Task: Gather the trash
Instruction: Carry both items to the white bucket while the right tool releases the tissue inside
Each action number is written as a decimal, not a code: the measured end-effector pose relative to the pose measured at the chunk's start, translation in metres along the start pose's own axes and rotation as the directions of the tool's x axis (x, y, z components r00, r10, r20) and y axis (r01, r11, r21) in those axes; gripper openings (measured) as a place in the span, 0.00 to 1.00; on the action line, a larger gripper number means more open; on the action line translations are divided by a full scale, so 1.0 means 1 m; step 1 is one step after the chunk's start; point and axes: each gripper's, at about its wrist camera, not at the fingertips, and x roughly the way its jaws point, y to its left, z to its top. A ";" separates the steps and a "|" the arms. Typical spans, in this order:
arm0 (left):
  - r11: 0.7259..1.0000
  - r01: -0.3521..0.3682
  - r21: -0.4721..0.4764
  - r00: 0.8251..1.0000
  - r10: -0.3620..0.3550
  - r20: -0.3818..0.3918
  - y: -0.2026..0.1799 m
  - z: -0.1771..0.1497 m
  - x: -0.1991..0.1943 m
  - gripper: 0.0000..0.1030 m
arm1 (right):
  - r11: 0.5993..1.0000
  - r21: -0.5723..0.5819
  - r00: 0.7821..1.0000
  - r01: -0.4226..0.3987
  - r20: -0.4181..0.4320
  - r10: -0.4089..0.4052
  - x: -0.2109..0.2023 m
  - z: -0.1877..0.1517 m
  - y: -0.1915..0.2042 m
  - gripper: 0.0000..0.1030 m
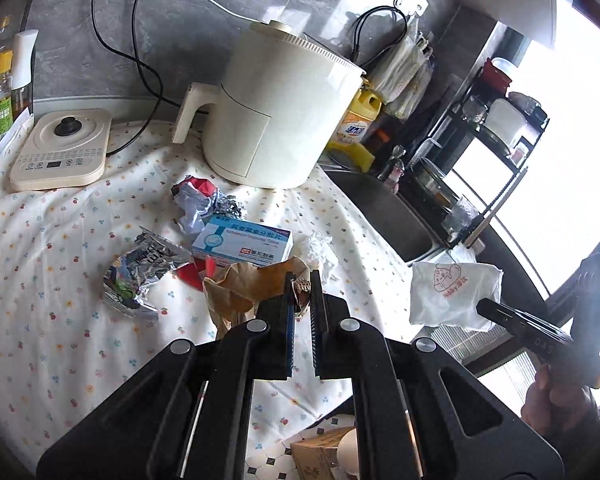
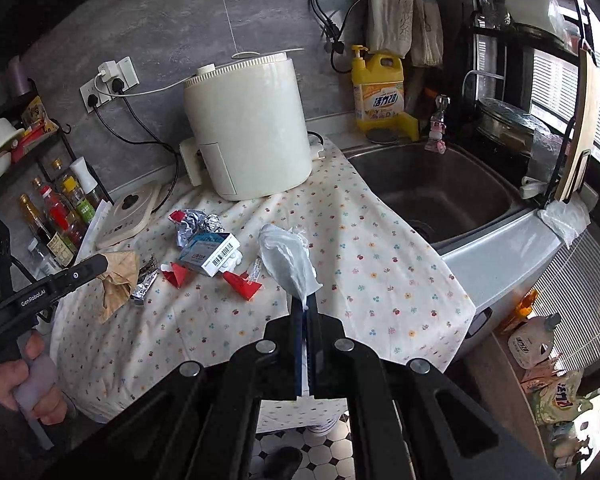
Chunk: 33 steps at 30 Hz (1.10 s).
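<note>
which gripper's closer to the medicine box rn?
Left. The left gripper, shut on the brown paper bag, is just beside the medicine box; the right gripper, holding the white bag, is farther off.

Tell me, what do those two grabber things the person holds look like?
Both are black plastic. The left gripper has two long flat fingers with ridged blue-edged pads, and round silver bolts on angular arms with cut-out holes. The right gripper looks the same. White lettering marks the left gripper's side, and white numbers the right one's. No cables or sleeves show.
</note>
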 end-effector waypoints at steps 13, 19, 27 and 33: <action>0.969 0.166 0.181 0.972 -0.131 -0.193 -0.138 -0.068 0.039 0.07 | 0.972 0.197 0.992 0.126 -0.035 -0.122 -0.079 -0.103 -0.116 0.03; 0.952 0.220 0.215 0.949 -0.157 -0.274 -0.185 -0.107 0.057 0.07 | 0.948 0.273 0.985 0.166 -0.083 -0.149 -0.098 -0.149 -0.157 0.03; 0.932 0.278 0.231 0.912 -0.181 -0.367 -0.233 -0.166 0.080 0.07 | 0.899 0.368 0.964 0.236 -0.201 -0.171 -0.100 -0.223 -0.215 0.03; 0.927 0.293 0.234 0.885 -0.170 -0.433 -0.251 -0.207 0.095 0.07 | 0.874 0.406 0.944 0.269 -0.291 -0.155 -0.081 -0.274 -0.247 0.03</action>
